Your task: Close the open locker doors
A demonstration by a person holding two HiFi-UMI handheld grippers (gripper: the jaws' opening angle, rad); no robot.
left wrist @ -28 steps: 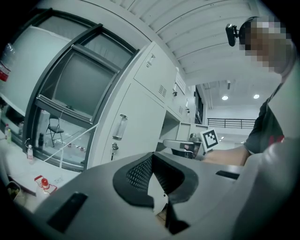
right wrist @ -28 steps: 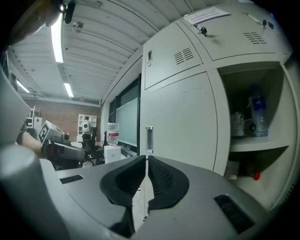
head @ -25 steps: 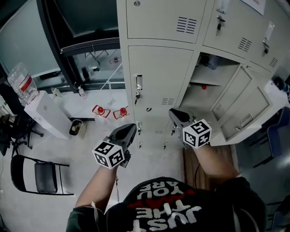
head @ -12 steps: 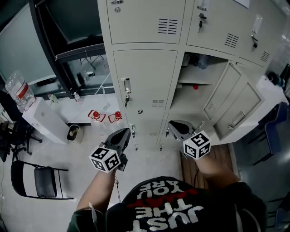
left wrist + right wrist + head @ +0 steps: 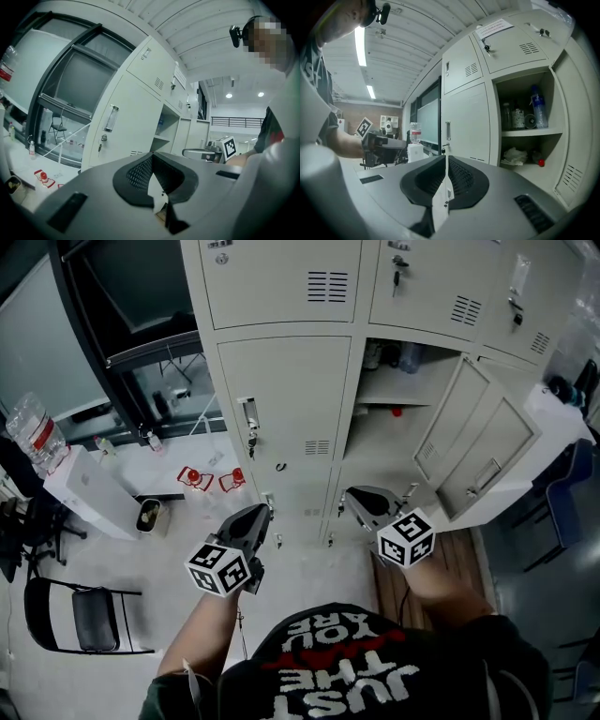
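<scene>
Currently I am facing the locker (image 5: 281,399), approach step. Left gripper (image 5: 261,513), right gripper (image 5: 352,495): jaws closed, empty. Door (image 5: 478,456) is hanging open, right of my right gripper, untouched. Next move is calling for reaching its outer face and pushing.

Open locker door (image 5: 478,442) swung out at right, blocks passage there. Floor (image 5: 314,576) in front free. Shelf (image 5: 529,132) inside crowded with bottles (image 5: 537,111). Chair (image 5: 89,615) well left.
</scene>
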